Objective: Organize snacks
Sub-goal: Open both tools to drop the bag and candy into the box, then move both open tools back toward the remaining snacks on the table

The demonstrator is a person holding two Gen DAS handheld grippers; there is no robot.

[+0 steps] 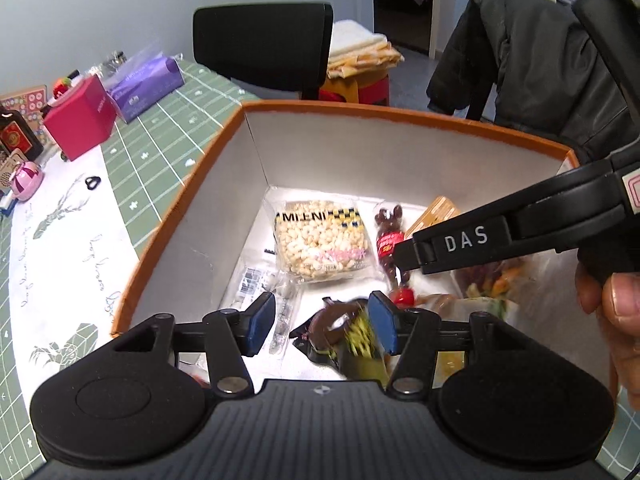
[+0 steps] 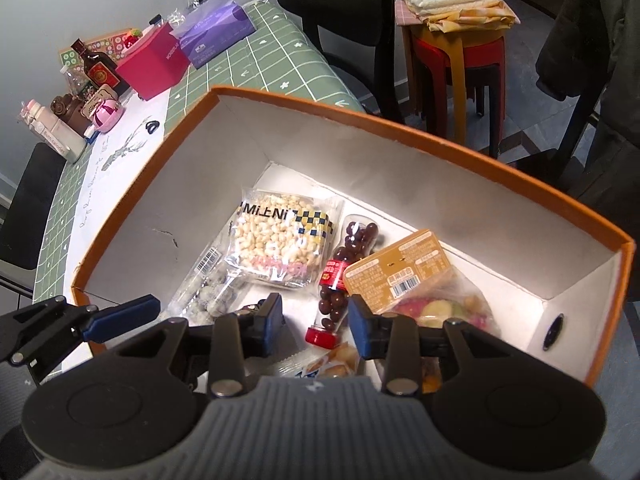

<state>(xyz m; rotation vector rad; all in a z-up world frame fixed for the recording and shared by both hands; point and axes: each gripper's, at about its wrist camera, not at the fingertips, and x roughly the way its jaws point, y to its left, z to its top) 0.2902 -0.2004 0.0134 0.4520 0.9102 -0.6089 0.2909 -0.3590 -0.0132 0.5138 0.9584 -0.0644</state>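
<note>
Down between the left gripper (image 1: 322, 326)'s parted blue fingers (image 1: 382, 326) lay a blurred dark wrapper with yellow-green print (image 1: 344, 332), close against the right-hand pad, though whether it touched could not be told; nothing was pinched. The right gripper (image 2: 316, 322) also hung with its fingers (image 2: 362, 330) apart, gripping nothing, and below the gap lay the red cap of a small bottle of chocolate beans (image 2: 340, 276), free on the box floor. Just left of that bottle lay a clear bag of puffed rice (image 2: 280, 244), with a slim packet of pale coated pieces (image 2: 208, 296) at its near-left corner. To the bottle's right sat an orange-labelled pack (image 2: 404, 268) over a bag of mixed dried fruit (image 2: 448, 308). All rested inside the white-lined orange box (image 2: 400, 132), standing on the green gridded counter (image 2: 256, 64), where a pink cube box (image 2: 154, 62) and a purple tissue pack (image 2: 216, 32) stood well apart.
</note>
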